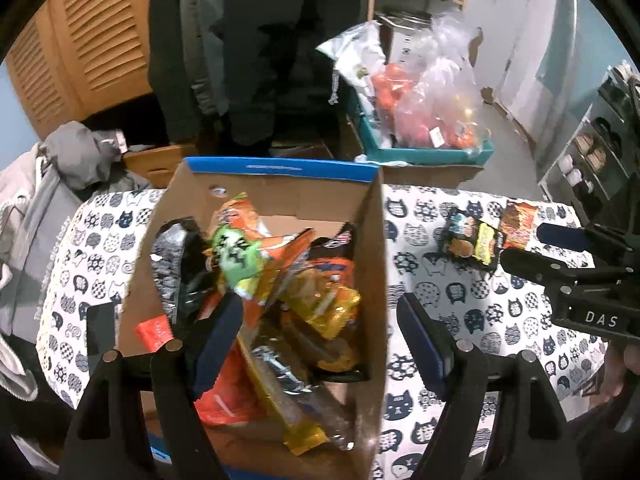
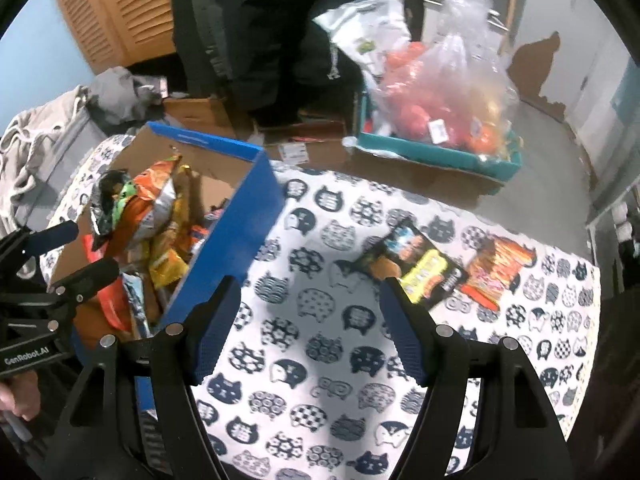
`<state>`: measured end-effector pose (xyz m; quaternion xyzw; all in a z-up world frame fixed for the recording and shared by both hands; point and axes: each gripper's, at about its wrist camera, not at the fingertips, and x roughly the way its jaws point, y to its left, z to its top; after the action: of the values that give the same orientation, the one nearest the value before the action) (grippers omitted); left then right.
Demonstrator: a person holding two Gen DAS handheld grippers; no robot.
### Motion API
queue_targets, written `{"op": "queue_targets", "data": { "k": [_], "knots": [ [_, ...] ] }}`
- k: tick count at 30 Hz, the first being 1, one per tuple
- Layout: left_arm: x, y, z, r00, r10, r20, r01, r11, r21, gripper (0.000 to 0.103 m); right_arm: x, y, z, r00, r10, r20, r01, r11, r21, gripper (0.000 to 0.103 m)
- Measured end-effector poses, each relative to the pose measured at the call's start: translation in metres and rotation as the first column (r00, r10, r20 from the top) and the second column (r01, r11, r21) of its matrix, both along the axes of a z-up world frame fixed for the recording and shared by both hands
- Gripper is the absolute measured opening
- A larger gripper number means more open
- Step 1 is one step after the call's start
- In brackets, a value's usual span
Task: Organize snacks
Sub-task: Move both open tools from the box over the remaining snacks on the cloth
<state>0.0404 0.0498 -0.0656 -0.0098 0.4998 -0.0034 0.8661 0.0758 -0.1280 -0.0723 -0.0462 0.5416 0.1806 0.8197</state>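
Two packets [image 2: 424,276] lie outside box [image 2: 244,216]; both grippers, left [image 1: 320,344] and right [image 2: 308,328], gape empty. Risk: flat foil slipping between pads [image 2: 404,340].

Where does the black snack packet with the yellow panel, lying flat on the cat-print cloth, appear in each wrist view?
Left wrist view: the black snack packet with the yellow panel lies far right, past the cardboard box with the blue outside.
Right wrist view: the packet lies right of centre, above the right fingertip.
Shared landmark: the orange-red snack packet lies just to its right in both.
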Motion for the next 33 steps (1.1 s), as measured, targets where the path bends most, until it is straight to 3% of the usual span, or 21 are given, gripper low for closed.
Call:
{"op": "queue_targets", "data": {
  "k": [25,29,33],
  "knots": [
    [0.021,-0.111,-0.022,0.977,-0.204,-0.064,0.208,0.977,0.057,0.081,-0.009,-0.122,-0.020,0.980,-0.196,-0.033,0.196,0.981,0.002,0.072],
    [0.032,-0.127,-0.028,0.968,-0.241,-0.072,0.246,0.968,0.056,0.088,-0.006,-0.140,-0.028,0.974,-0.221,-0.043,0.220,0.975,-0.026,0.072],
    [0.048,-0.140,-0.037,0.964,-0.250,-0.088,0.255,0.965,0.057,0.088,-0.001,-0.152,-0.035,0.971,-0.230,-0.061,0.228,0.973,-0.046,0.072]
  ]
}}
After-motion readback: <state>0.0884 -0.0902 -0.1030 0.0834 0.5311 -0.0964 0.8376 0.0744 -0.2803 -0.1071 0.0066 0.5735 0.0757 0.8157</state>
